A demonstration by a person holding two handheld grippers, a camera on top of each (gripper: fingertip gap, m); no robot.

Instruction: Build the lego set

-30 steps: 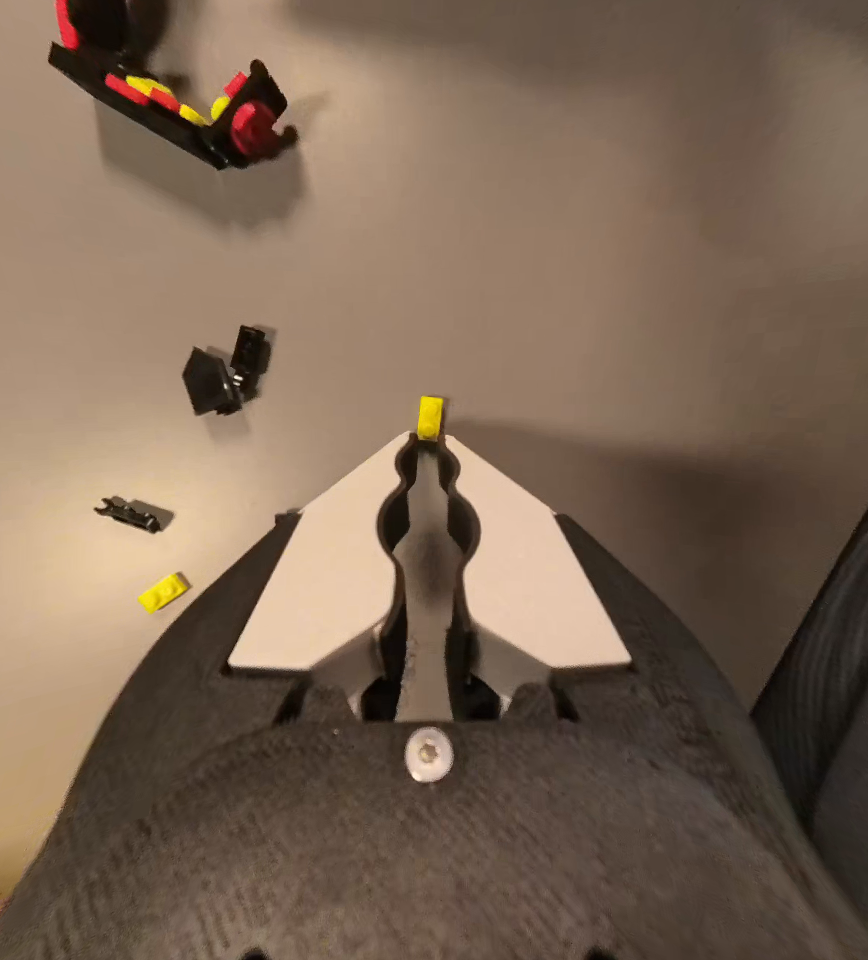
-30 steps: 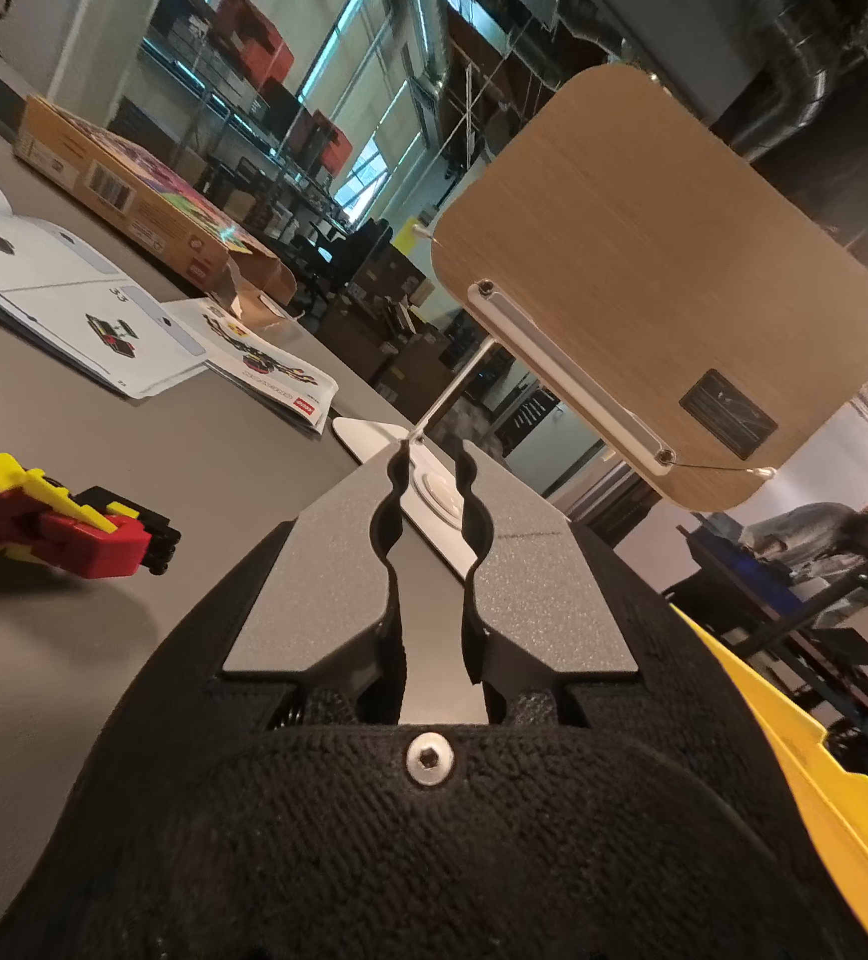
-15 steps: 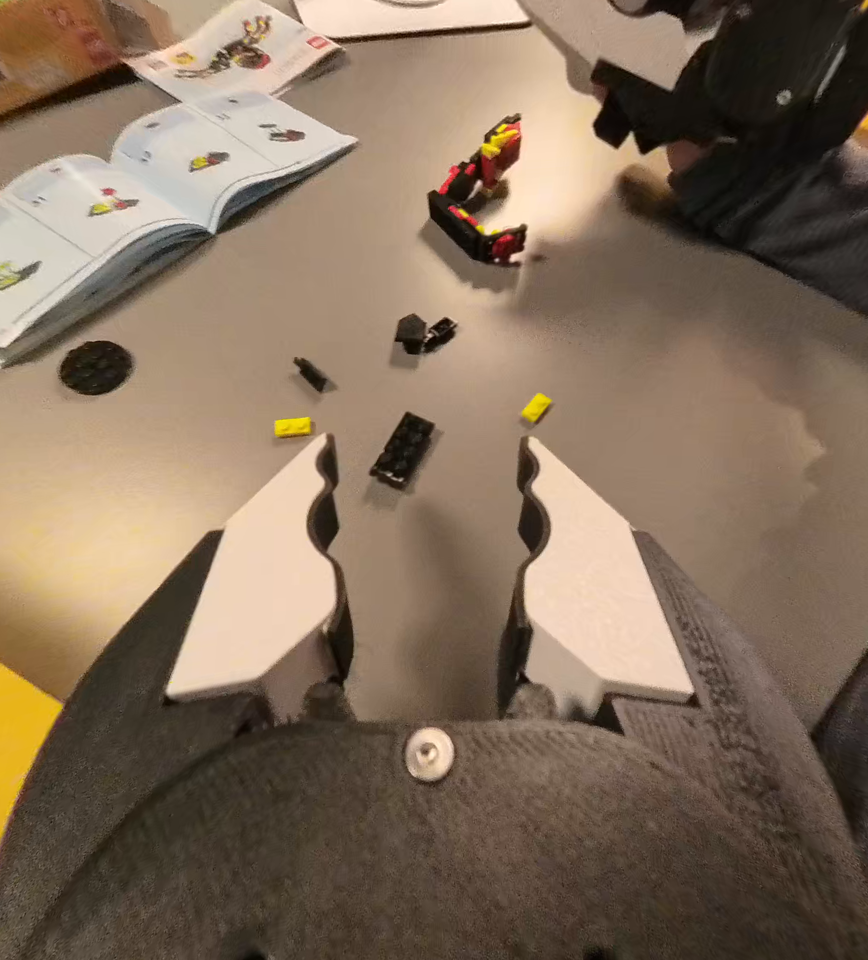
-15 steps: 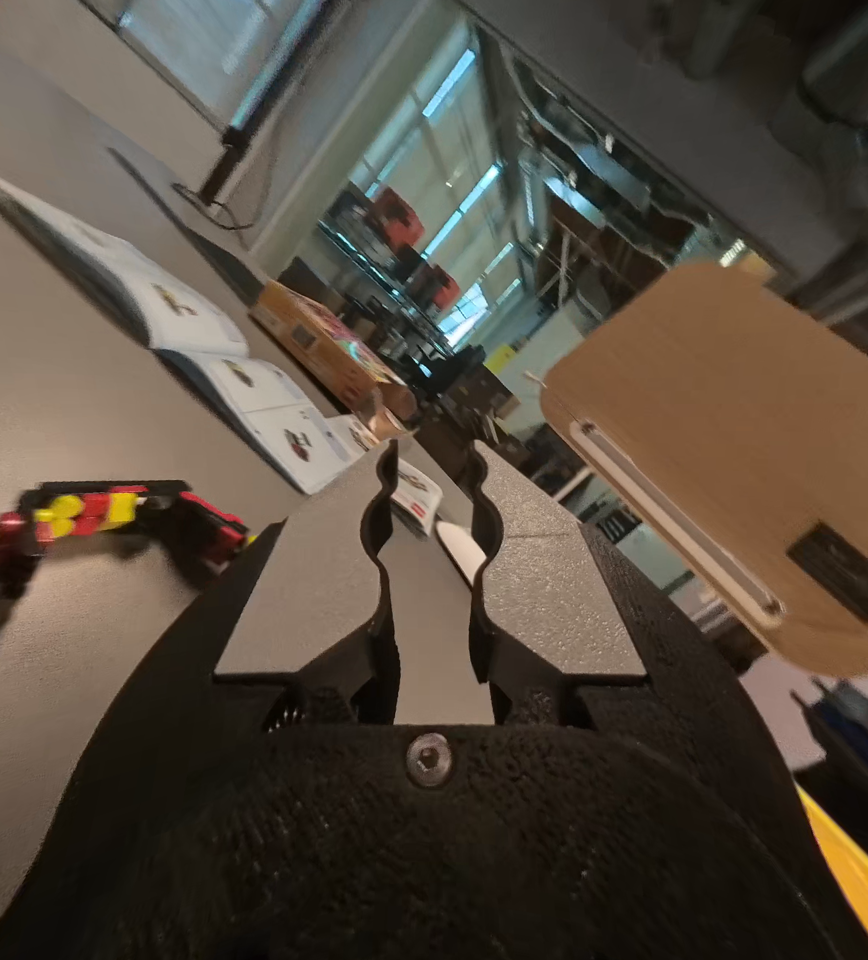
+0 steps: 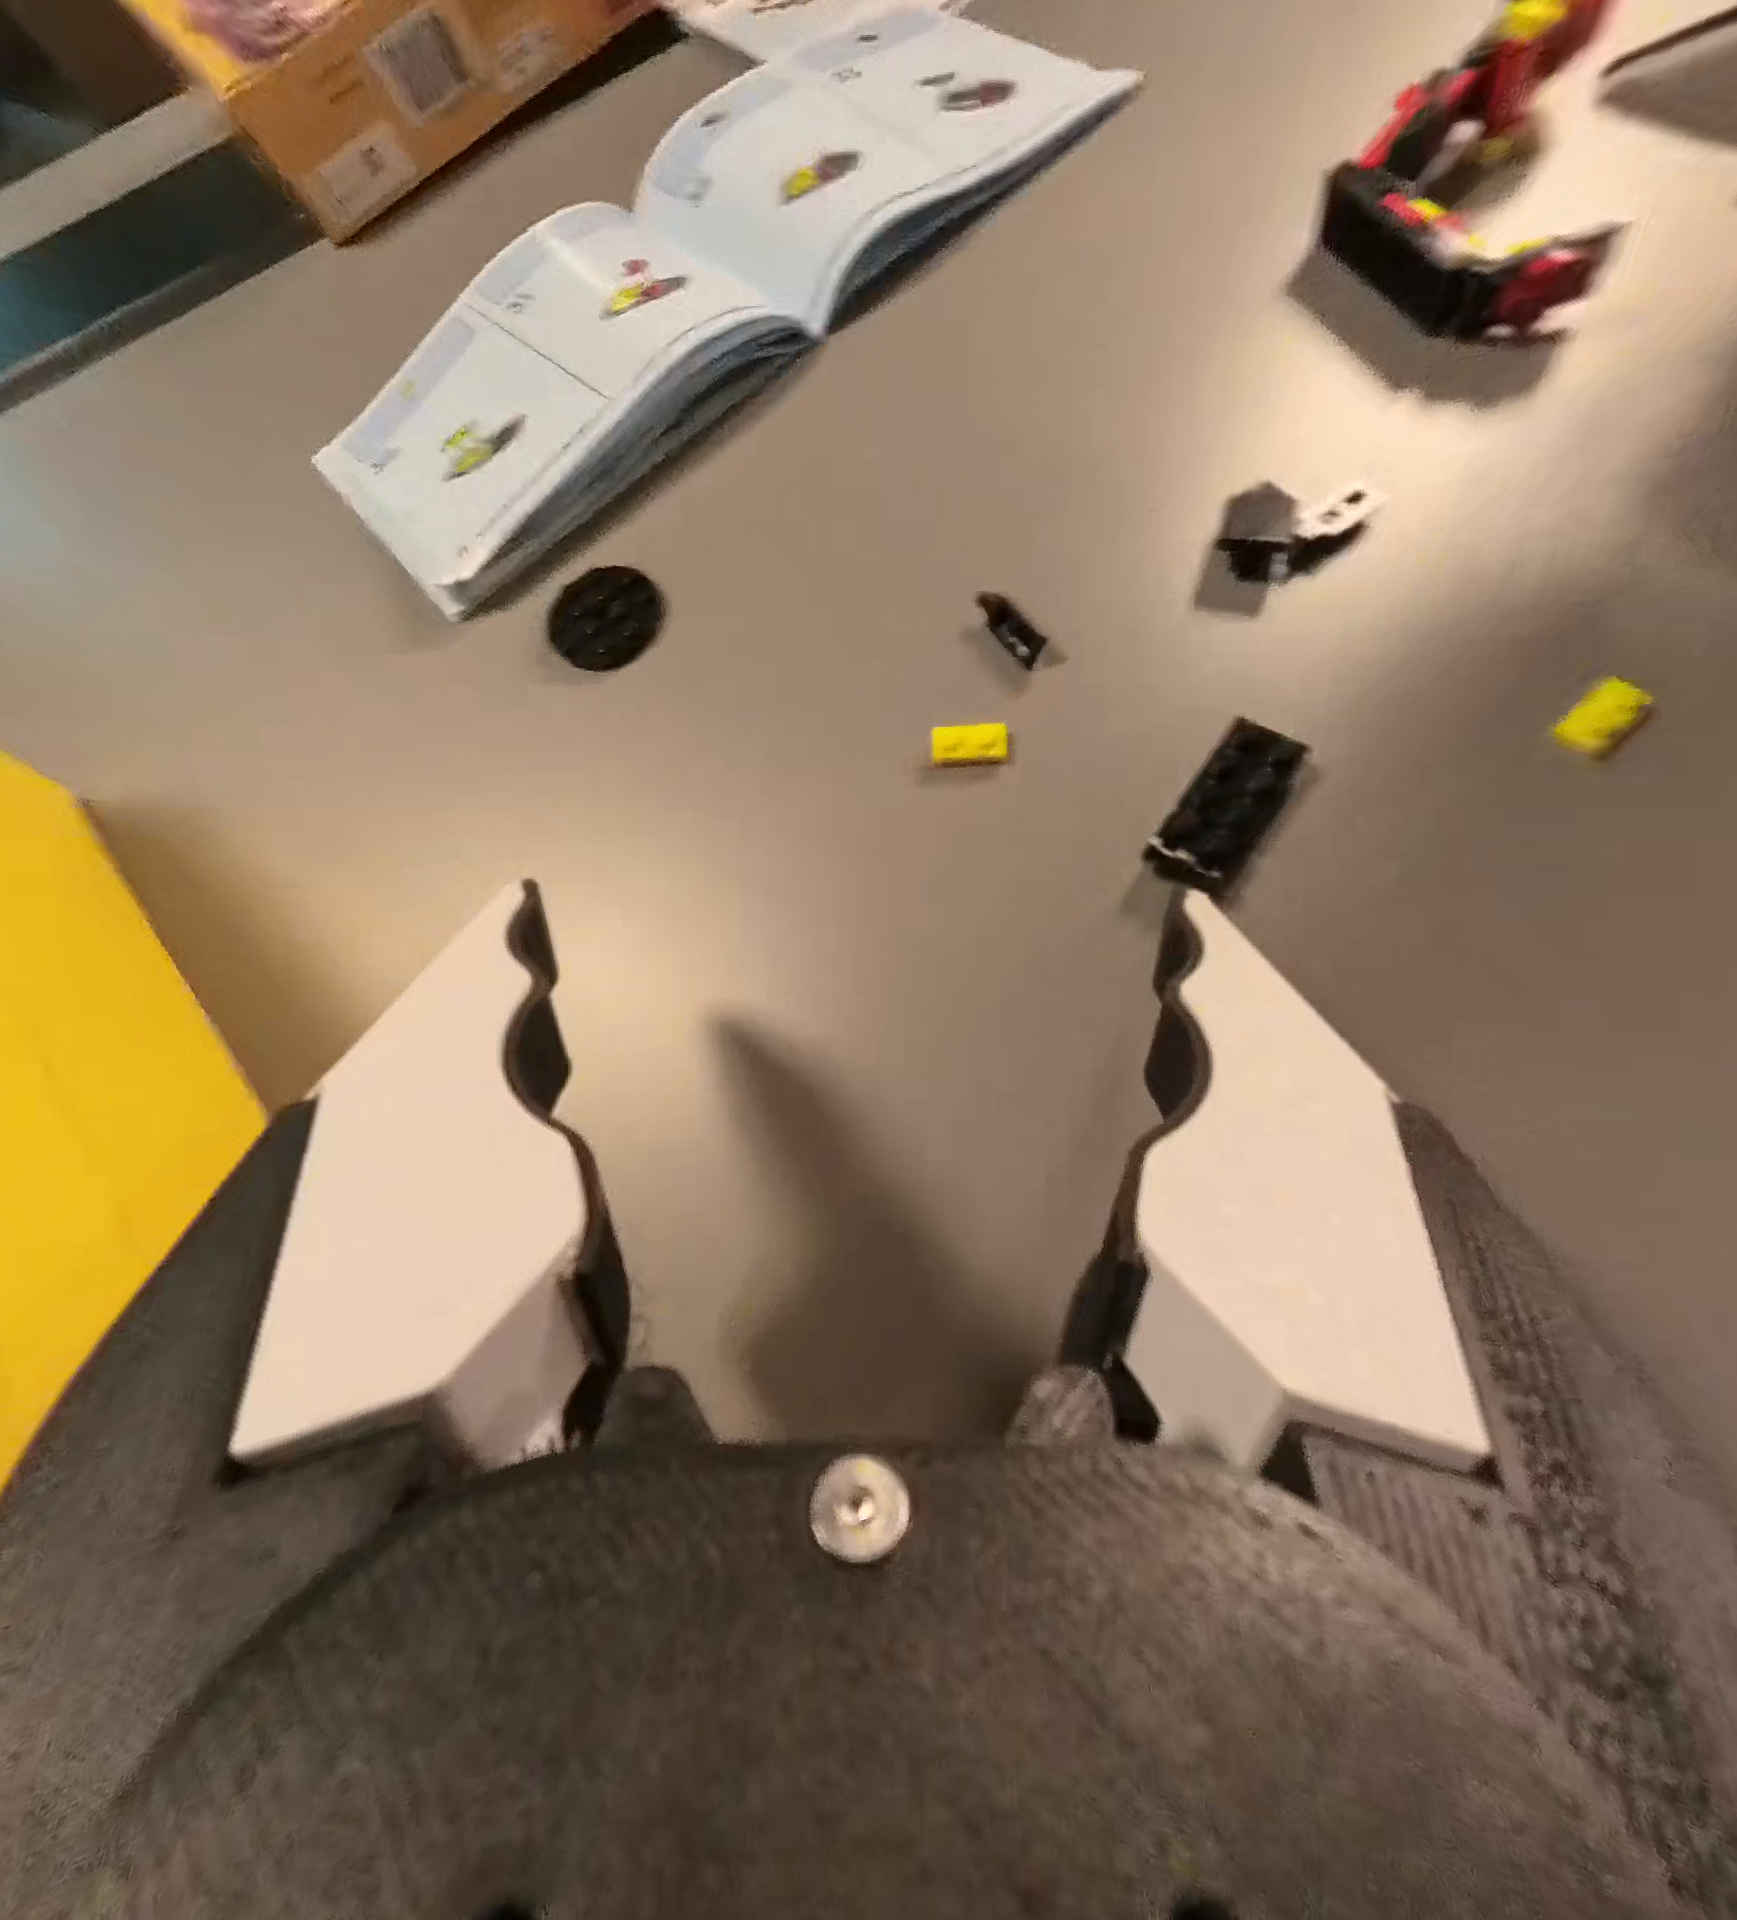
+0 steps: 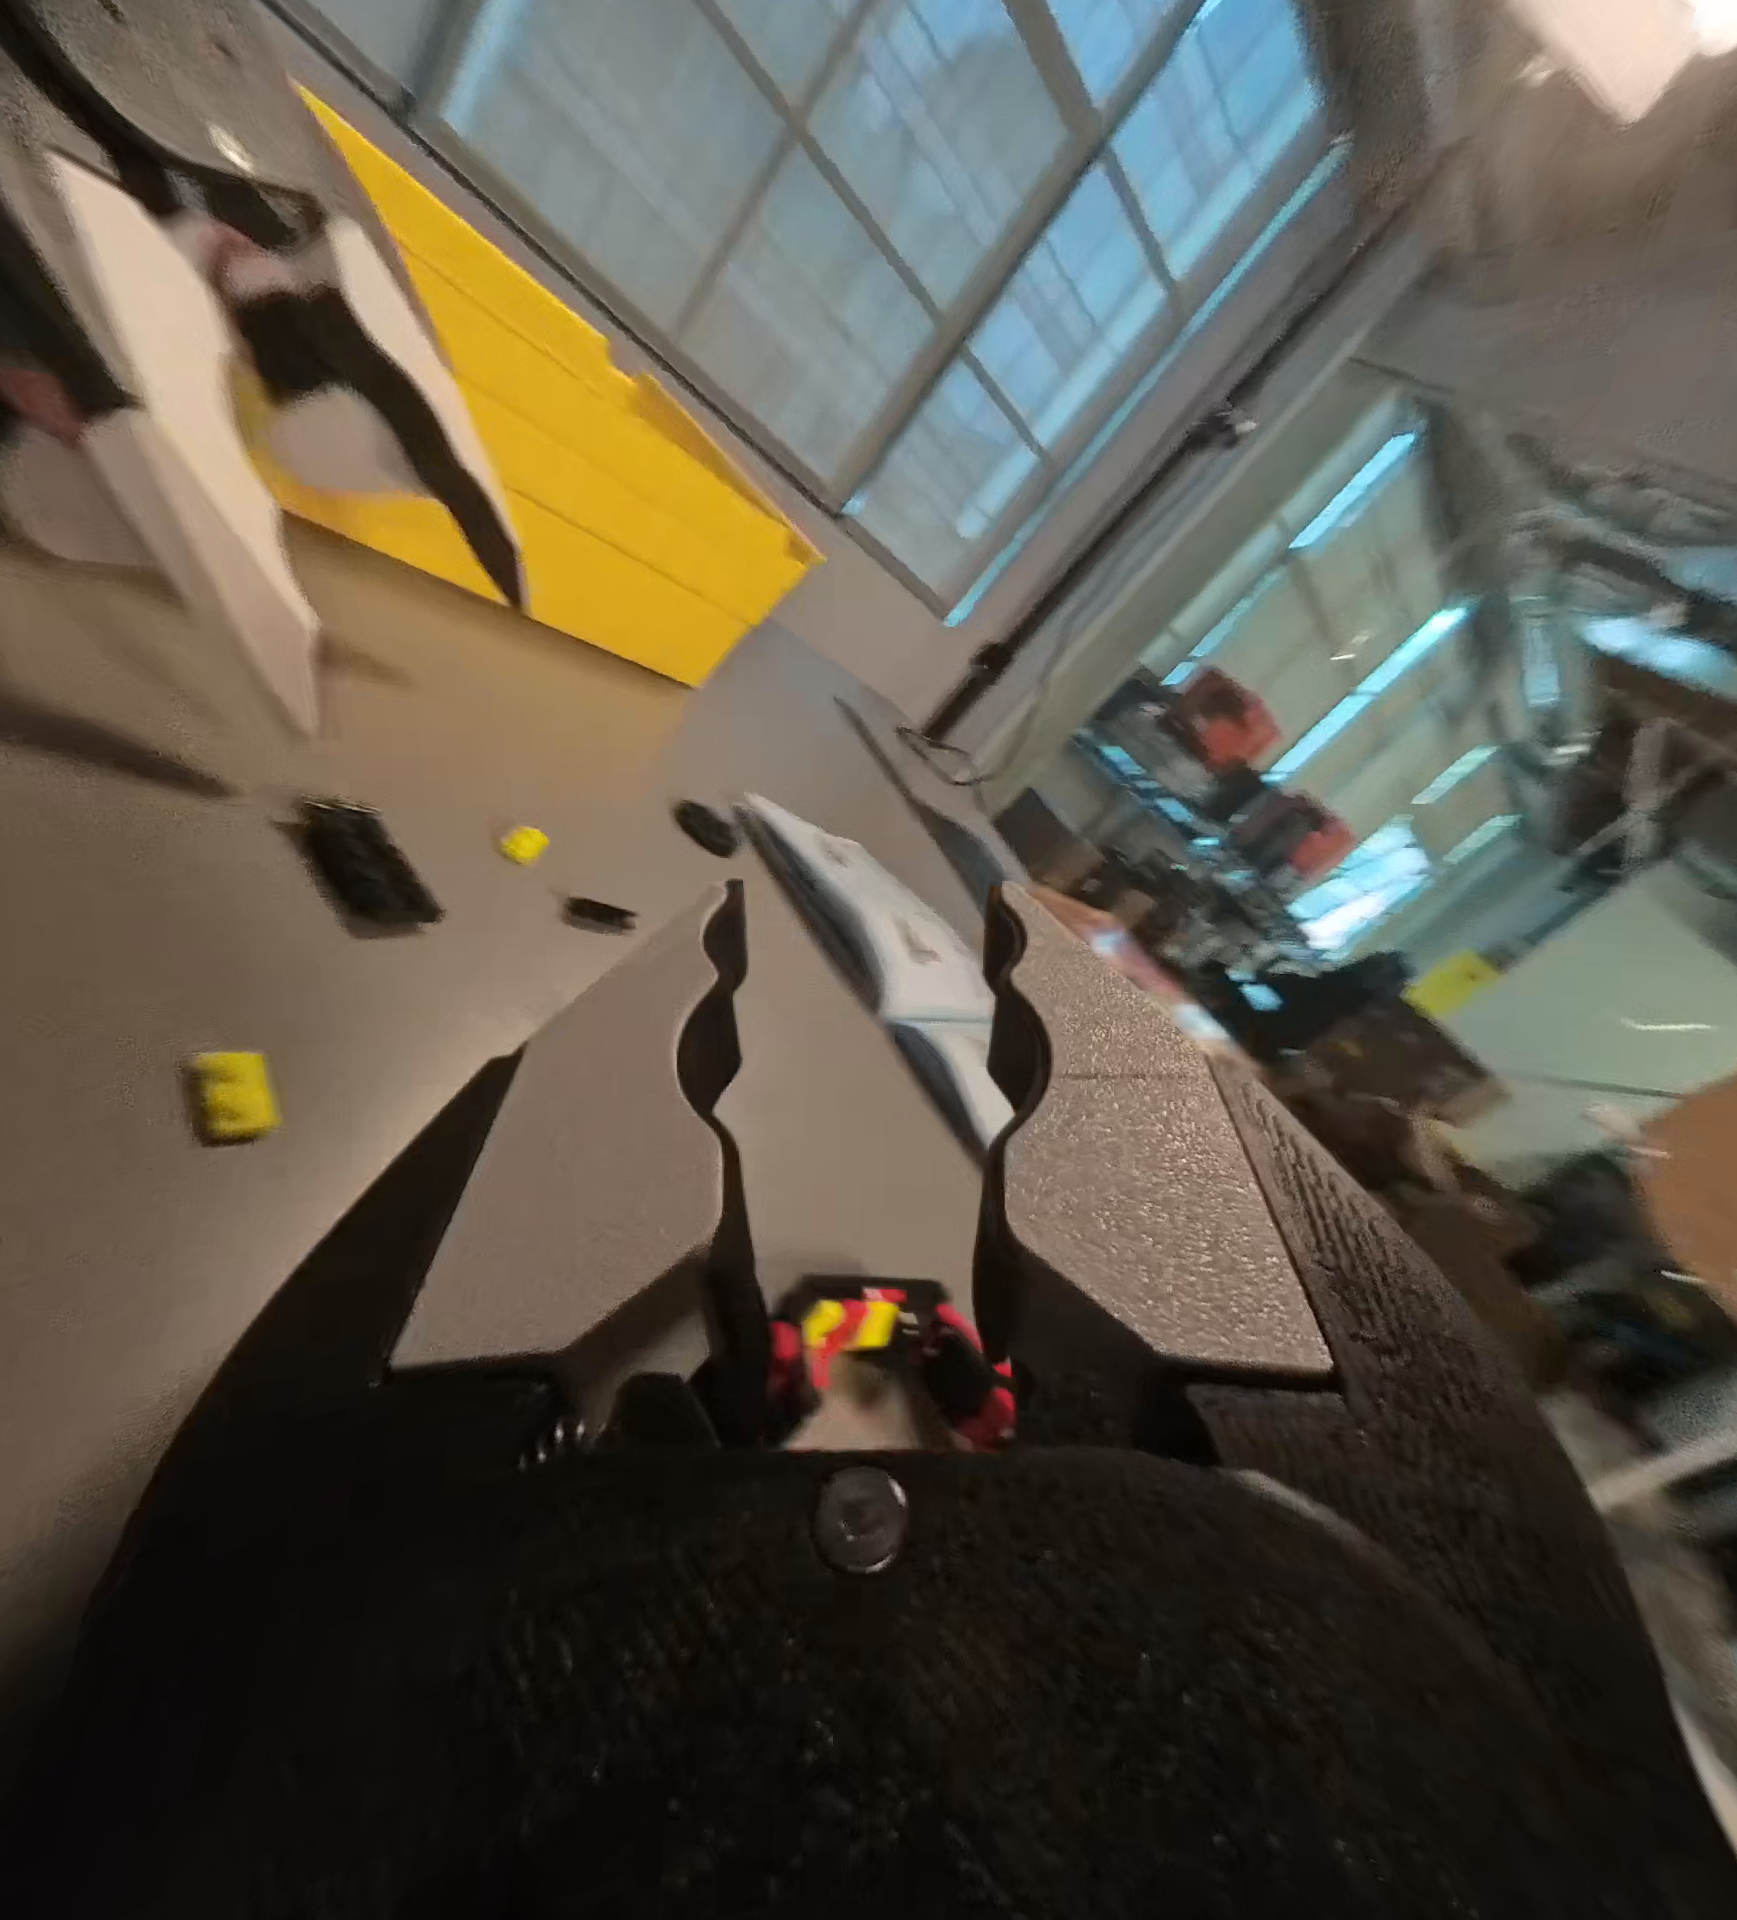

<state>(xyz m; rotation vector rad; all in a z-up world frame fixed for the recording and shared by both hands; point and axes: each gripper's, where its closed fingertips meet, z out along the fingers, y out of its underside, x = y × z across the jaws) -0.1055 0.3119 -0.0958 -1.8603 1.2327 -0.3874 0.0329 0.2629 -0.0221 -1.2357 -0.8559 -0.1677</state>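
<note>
My left tongs hang spread wide and empty above the grey surface, so I judge I'm between parts, choosing the next brick. Loose pieces lie ahead: a black plate just past the right fingertip at 1 o'clock, a small yellow plate at 12, another yellow brick out at 2, and a round black piece at 11 beside the open instruction booklet. The half-built red and black model sits far off at 1 o'clock; in the right wrist view it shows low between my right tongs, which stand apart and not clamped on it. Next I'd close the right tongs on the model and bring a brick over. A yellow bin crowds the 9 o'clock edge; there is open room ahead.
</note>
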